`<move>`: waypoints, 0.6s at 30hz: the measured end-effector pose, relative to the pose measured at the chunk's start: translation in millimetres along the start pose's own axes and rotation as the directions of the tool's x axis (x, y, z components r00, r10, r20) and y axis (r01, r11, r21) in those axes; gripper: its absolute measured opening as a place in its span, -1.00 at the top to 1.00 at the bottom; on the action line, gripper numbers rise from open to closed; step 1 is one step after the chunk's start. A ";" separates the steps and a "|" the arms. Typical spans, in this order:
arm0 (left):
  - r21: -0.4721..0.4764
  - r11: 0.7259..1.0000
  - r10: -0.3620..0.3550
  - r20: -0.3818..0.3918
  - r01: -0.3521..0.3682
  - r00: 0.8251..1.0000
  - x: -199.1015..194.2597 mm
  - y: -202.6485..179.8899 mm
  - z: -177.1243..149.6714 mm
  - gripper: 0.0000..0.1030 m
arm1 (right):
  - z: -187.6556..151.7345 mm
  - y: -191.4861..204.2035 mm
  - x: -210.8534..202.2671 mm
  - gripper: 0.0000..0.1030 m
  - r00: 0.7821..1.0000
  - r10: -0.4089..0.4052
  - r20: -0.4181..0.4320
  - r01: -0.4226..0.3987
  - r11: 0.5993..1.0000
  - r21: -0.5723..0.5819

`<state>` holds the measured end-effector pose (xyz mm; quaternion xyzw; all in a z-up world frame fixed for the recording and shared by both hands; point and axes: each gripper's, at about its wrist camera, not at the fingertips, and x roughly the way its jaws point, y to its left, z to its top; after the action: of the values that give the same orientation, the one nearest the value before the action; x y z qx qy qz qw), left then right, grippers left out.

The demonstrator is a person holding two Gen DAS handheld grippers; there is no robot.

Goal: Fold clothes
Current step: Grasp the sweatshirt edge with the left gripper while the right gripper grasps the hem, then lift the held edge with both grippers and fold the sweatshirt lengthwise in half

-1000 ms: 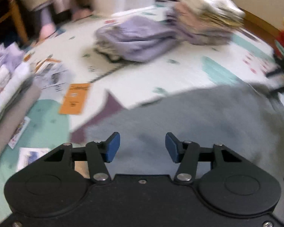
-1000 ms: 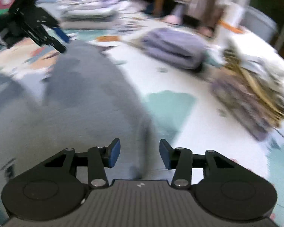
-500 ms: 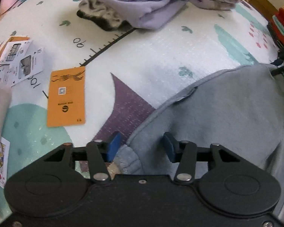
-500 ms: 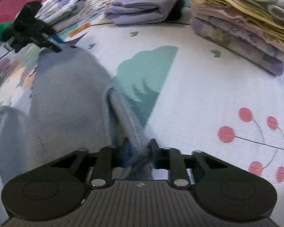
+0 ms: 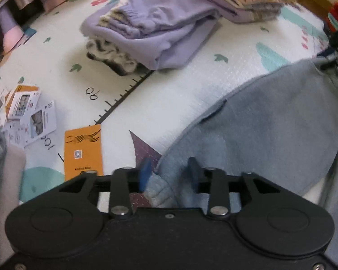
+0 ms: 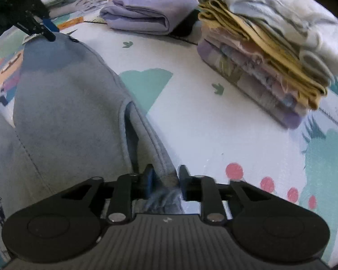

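A grey sweatshirt [image 5: 270, 121] lies spread on the patterned play mat; it also shows in the right wrist view [image 6: 63, 99]. My left gripper [image 5: 169, 173] has its jaws around the ribbed cuff of a sleeve, closing on it. My right gripper [image 6: 164, 180] is shut on the sweatshirt's folded edge near its hem. The left gripper shows in the right wrist view [image 6: 31, 22] at the far corner of the garment. The right gripper shows small at the far right of the left wrist view [image 5: 335, 56].
Folded purple clothes [image 5: 155, 33] and a tall stack of folded clothes [image 6: 266, 45] sit on the mat [image 5: 169, 94] beyond the sweatshirt. An orange envelope [image 5: 82, 148] and loose cards [image 5: 24, 110] lie at the left. Another folded pile [image 5: 2, 164] is at the left edge.
Both grippers dropped to the sweatshirt. The right one shut on its edge. The left one has narrowed around the cuff.
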<state>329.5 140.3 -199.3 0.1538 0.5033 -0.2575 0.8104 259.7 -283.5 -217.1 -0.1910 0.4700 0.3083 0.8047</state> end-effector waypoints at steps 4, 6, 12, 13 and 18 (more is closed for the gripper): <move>-0.131 0.990 -0.057 0.029 0.060 0.998 -2.3 25.1 -2.1 0.20 | 0.2 -7.0 0.4 0.30 0.999 0.039 0.025 -0.039 0.999 0.021; -0.188 0.979 -0.074 0.035 0.080 0.997 -1.5 34.4 -0.2 0.18 | 1.5 -10.3 2.9 0.27 0.998 0.062 0.022 -0.062 0.998 0.017; -0.196 0.974 -0.117 -0.016 0.111 0.993 14.7 35.3 -1.7 0.23 | 0.2 -12.9 10.0 0.26 0.997 0.070 -0.016 -0.070 0.998 0.007; -0.154 0.983 -0.102 -0.024 0.097 0.994 16.8 28.7 -3.2 0.26 | -0.6 -13.1 10.8 0.26 0.997 0.070 -0.023 -0.070 0.998 0.008; -0.098 0.993 -0.067 -0.043 0.063 0.997 20.1 17.6 0.0 0.30 | -0.7 -12.5 12.1 0.27 0.996 0.083 -0.030 -0.083 0.997 0.006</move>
<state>346.9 149.5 -217.5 0.1038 0.5384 -0.2554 0.7963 272.1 -289.3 -227.8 -0.1740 0.4902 0.3374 0.7846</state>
